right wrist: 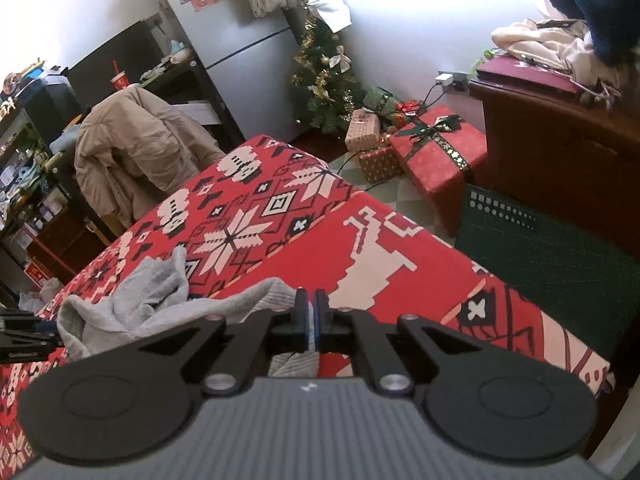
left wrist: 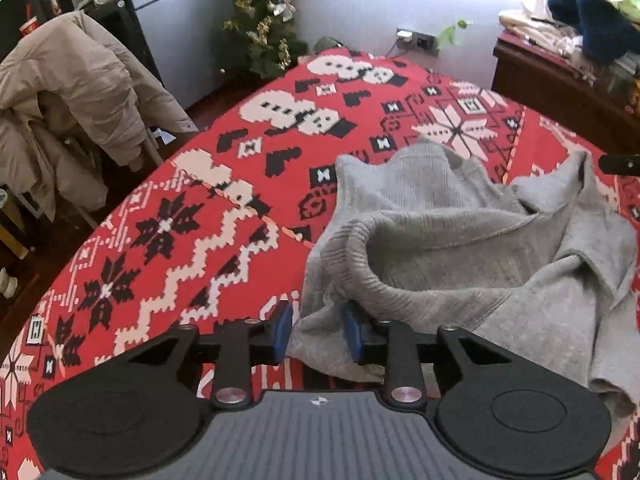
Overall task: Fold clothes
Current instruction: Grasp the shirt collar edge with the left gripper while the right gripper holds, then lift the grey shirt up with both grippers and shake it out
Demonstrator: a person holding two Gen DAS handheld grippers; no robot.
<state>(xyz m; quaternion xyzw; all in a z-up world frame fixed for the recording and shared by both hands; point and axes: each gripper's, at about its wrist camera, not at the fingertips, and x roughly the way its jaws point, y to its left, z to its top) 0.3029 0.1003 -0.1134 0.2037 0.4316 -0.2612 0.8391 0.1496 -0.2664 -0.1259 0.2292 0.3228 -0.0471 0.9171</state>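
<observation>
On the worktop: a grey knit sweater lies crumpled on the red cloth, toward the near edge.
Sweater fabric: soft, finely ribbed, with a thick rolled hem or collar standing up in a loop — the rest sags in loose folds.
Left tongs: parted, blue pads on either side of a flap of the sweater's edge, not pressed onto it.
Right tongs: pads clenched together; grey knit sits just beneath and behind them, but I cannot tell whether any is pinched.
Cloth: red tablecloth with blocky white and black snowflakes, zigzags and snowmen, flat and smooth.
Chair: a puffy beige coat draped over its back, left of the worktop.
Floor by the wall: a small tinselled Christmas tree with wrapped presents at its foot — the largest red with a dark ribbon.
Room: a grey fridge, a dark wooden cabinet piled with clothes.
</observation>
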